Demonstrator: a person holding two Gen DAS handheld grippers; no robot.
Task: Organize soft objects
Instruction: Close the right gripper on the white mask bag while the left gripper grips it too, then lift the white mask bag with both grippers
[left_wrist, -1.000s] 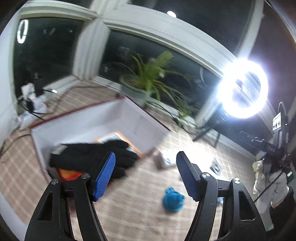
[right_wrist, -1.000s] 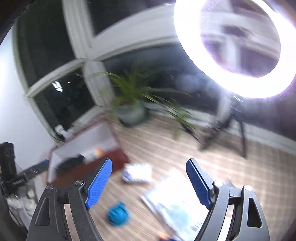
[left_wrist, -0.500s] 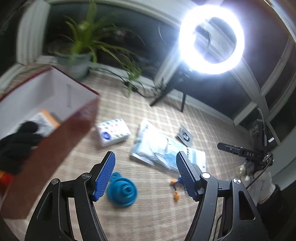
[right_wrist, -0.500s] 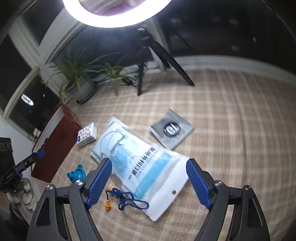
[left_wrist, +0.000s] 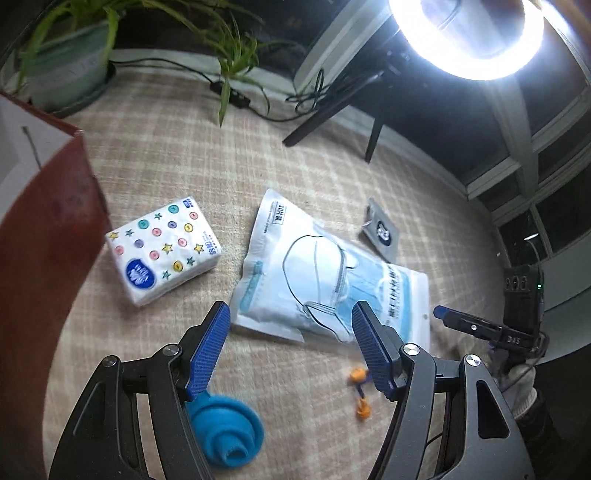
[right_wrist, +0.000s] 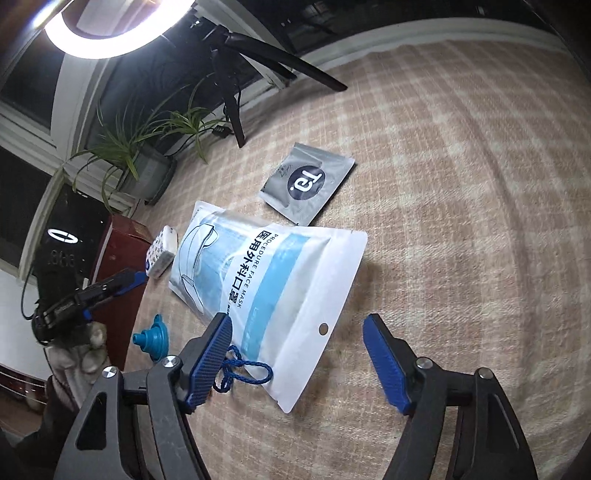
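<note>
Hanging over the checked rug (right_wrist: 461, 184), the right gripper (right_wrist: 297, 354) is closing its spread jaws with nothing pinched; the mask bag (right_wrist: 266, 273) lies just ahead. The left gripper (left_wrist: 290, 347) is spread and empty, mask bag (left_wrist: 332, 273) ahead.

One mask bag (right_wrist: 258, 280), one tissue pack (left_wrist: 162, 251)

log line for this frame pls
left tongs: open, empty | right tongs: closing, empty, over face mask pack | box: left of tissue pack
</note>
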